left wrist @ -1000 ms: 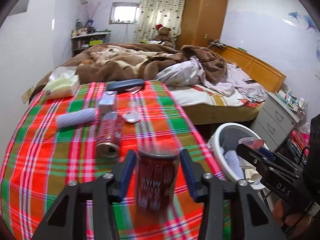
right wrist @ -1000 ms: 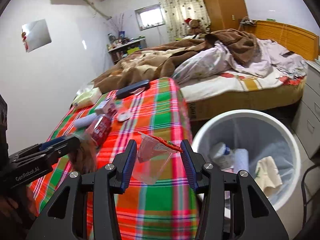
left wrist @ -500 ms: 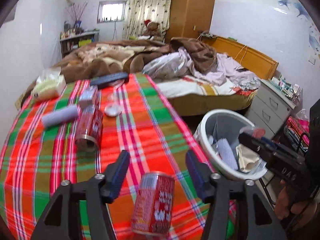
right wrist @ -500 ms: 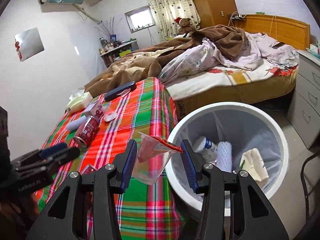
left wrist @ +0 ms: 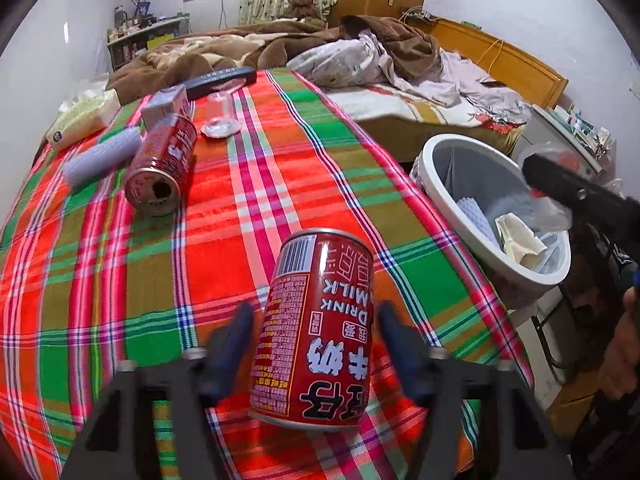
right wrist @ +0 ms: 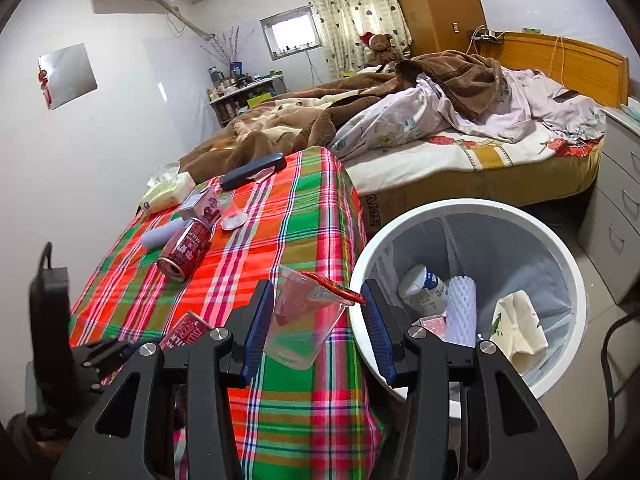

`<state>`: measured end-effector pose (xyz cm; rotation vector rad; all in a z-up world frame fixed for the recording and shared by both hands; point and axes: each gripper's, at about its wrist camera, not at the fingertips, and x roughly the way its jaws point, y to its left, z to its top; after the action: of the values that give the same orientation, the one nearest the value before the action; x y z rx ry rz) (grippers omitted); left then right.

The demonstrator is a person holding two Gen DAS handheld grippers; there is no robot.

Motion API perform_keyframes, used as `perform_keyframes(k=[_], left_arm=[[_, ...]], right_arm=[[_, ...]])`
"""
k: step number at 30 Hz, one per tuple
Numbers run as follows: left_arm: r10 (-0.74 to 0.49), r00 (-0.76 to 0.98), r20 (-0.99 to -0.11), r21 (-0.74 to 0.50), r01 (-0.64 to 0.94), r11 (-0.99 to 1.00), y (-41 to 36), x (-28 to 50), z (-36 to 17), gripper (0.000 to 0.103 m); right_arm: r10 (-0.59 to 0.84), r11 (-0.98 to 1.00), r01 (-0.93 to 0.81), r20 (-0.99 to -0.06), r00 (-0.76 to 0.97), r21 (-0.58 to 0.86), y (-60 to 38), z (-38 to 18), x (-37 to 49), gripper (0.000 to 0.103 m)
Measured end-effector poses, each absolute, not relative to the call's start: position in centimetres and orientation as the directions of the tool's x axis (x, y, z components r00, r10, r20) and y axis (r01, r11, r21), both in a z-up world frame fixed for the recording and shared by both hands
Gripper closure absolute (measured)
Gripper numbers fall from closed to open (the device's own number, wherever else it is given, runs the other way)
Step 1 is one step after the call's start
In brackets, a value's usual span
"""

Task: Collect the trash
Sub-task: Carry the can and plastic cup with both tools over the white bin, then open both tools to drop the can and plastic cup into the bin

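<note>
The right gripper (right wrist: pixel 316 330) clamps a clear plastic cup (right wrist: pixel 306 320) short of the white round bin (right wrist: pixel 472 216) (to its right), so letting go here spills it onto the plaid cloth; the left gripper (left wrist: pixel 314 340) gapes around a tilted red milk can (left wrist: pixel 316 332), which may roll off.

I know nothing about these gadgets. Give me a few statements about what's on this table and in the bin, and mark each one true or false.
1. The right gripper holds a clear plastic cup. True.
2. The white bin is empty. False: it holds a bottle, foam netting and paper.
3. The left gripper clamps the red can. False: its fingers stand apart from the can.
4. A second can lies on its side on the plaid cloth. True.
</note>
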<state>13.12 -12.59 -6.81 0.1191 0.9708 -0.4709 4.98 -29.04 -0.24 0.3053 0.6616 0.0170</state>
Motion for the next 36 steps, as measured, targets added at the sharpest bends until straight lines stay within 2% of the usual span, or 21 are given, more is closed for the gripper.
perform_keyframes(k=[11, 24, 36], left_arm=[[-0.365, 0.506, -0.781, -0.11, 0.465, 0.879, -14.3, 12.9, -4.2, 0.049], [-0.465, 0.513, -0.721, -0.093, 0.593, 0.799, -22.6, 13.1, -0.1, 0.05], [-0.514, 0.453, -0.728, -0.097, 0.674, 0.732, -29.9, 14.3, -0.8, 0.05]], right_arm=[[0.081, 0.951, 0.116, -0.592, 0.802, 0.288, -30.6, 0.1, 4.7, 0.056], [-0.025, 0.939, 0.219, -0.58, 0.814, 0.267, -35.4, 1.0, 4.0, 0.056], [-0.075, 0.92, 0.304, -0.651, 0.756, 0.247, -39.6, -1.3, 4.7, 0.056]])
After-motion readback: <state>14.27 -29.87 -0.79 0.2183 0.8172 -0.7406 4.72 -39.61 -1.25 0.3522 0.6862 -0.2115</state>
